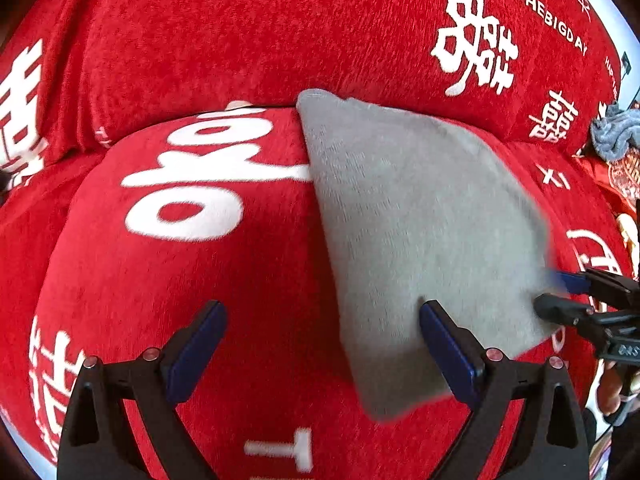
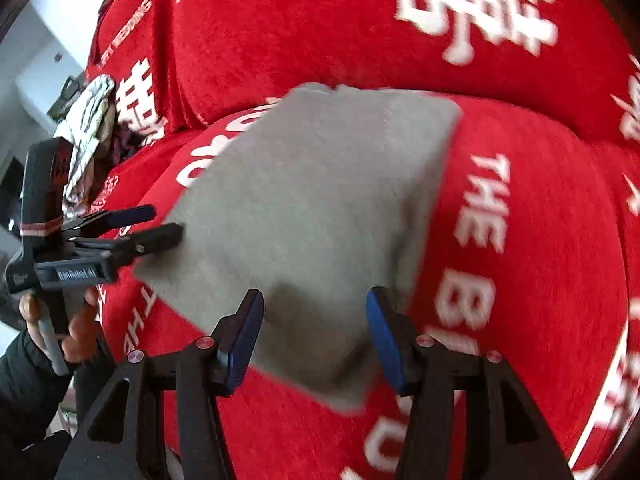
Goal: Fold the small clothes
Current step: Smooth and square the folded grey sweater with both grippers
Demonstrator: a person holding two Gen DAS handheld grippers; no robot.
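A folded grey cloth [image 1: 420, 232] lies flat on a red sofa seat cushion [image 1: 192, 280]; it also shows in the right wrist view [image 2: 320, 216]. My left gripper [image 1: 324, 332] is open and empty, its right finger over the cloth's near left edge. My right gripper [image 2: 316, 332] is open over the cloth's near edge, holding nothing. The right gripper [image 1: 560, 296] appears at the cloth's right edge in the left wrist view. The left gripper [image 2: 164, 224] appears at the cloth's left edge in the right wrist view.
The red sofa backrest [image 1: 280, 40] with white characters rises behind the cloth. A crumpled blue-grey garment [image 1: 616, 136] lies on the sofa to the far right. A pile of patterned clothes [image 2: 88, 128] lies on the sofa to the left.
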